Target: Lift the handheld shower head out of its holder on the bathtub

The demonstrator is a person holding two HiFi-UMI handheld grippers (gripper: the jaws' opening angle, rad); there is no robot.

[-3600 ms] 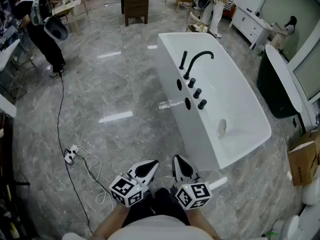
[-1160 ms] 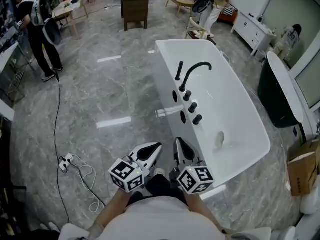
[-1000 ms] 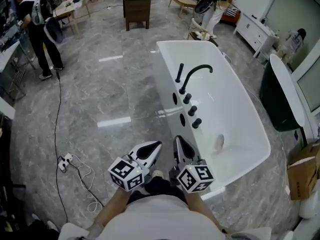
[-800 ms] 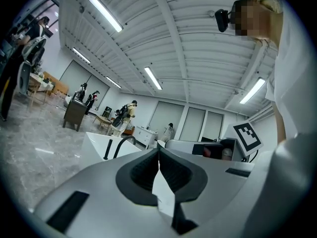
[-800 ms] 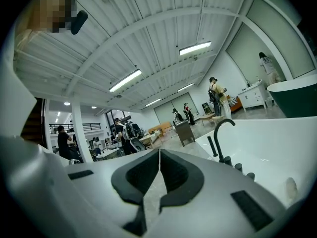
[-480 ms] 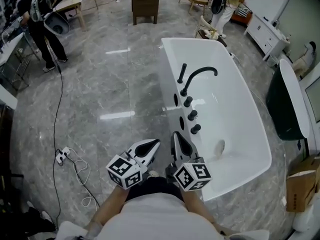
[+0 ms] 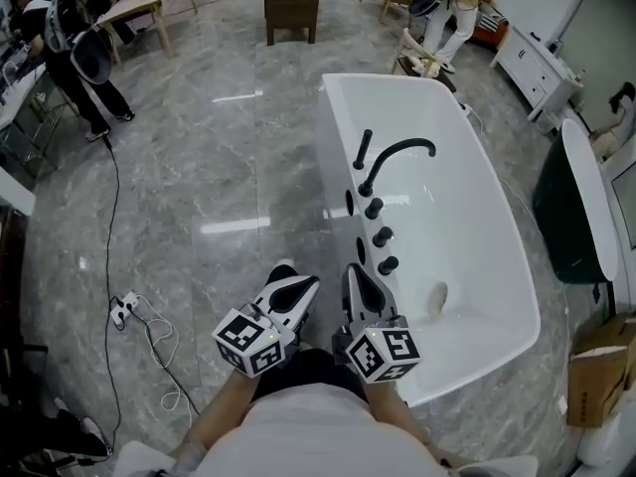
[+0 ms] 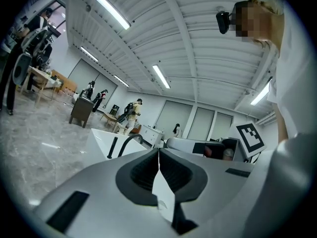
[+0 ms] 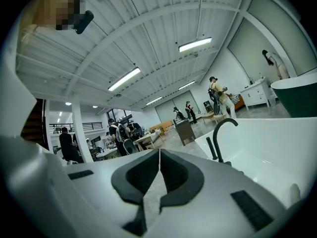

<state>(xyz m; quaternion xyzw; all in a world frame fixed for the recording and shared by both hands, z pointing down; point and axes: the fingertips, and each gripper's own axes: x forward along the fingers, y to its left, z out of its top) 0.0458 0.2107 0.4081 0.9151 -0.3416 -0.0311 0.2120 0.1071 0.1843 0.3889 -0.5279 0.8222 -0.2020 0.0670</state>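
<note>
Black, stiff, likely slick handheld shower head (image 7: 364,149), upper centre: grip mid-stem; your left gripper (image 7: 296,288) and right gripper (image 7: 356,276) are closed, empty.

Bright, even light falls from ceiling strip lamps (image 8: 113,11), which glare in streaks off the glossy marble floor (image 7: 231,228) and the white bathtub (image 7: 467,197). Shadows are soft. Both gripper views bow strongly, with dark rounded corners.

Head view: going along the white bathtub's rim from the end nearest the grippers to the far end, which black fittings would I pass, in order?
nearest knob → middle knob → farthest knob → curved spout, at its base → handheld shower head, standing upright
</note>
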